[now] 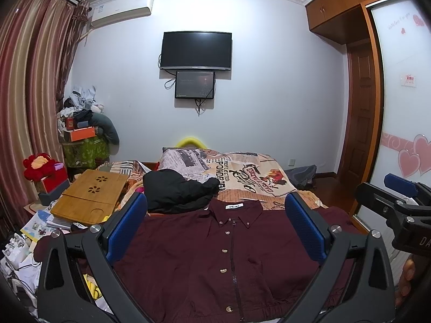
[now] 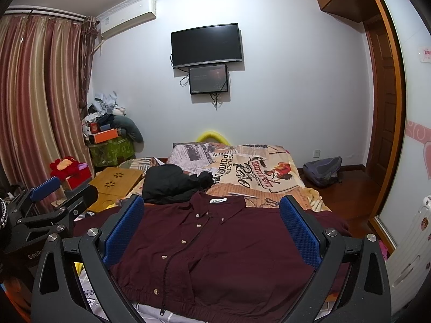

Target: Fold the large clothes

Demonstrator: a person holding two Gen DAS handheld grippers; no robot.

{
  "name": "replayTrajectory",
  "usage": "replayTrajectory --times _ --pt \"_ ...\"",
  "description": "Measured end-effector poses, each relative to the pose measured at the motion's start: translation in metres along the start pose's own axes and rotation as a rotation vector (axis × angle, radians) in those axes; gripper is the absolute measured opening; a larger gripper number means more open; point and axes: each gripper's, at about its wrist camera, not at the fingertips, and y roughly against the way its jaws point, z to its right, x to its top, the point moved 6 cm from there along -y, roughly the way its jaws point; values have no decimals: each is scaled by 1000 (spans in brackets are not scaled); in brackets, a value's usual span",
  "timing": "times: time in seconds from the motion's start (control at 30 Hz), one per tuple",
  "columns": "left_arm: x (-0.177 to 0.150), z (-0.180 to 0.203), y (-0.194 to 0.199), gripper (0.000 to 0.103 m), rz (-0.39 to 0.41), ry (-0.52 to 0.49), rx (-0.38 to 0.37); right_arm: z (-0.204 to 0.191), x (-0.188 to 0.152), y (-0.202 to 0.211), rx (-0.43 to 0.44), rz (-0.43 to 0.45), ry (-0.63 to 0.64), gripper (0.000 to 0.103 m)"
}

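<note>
A dark maroon jacket with a zip, buttons and a white collar label lies flat, front up, on the near end of the bed; it also shows in the right wrist view. My left gripper is open and empty, held above the jacket, its blue pads wide apart. My right gripper is open and empty above the jacket too. The right gripper shows at the right edge of the left wrist view. The left gripper shows at the left edge of the right wrist view.
A black garment lies crumpled just beyond the collar. A patterned quilt covers the far bed. A bamboo lap tray and clutter sit left. A wardrobe stands right, a backpack on the floor.
</note>
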Motion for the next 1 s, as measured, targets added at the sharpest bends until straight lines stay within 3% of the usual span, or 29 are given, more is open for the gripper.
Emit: replayTrajectory --times 1.0 --pt "-2 4 -7 103 -7 6 4 2 -2 -2 -1 -3 8 100"
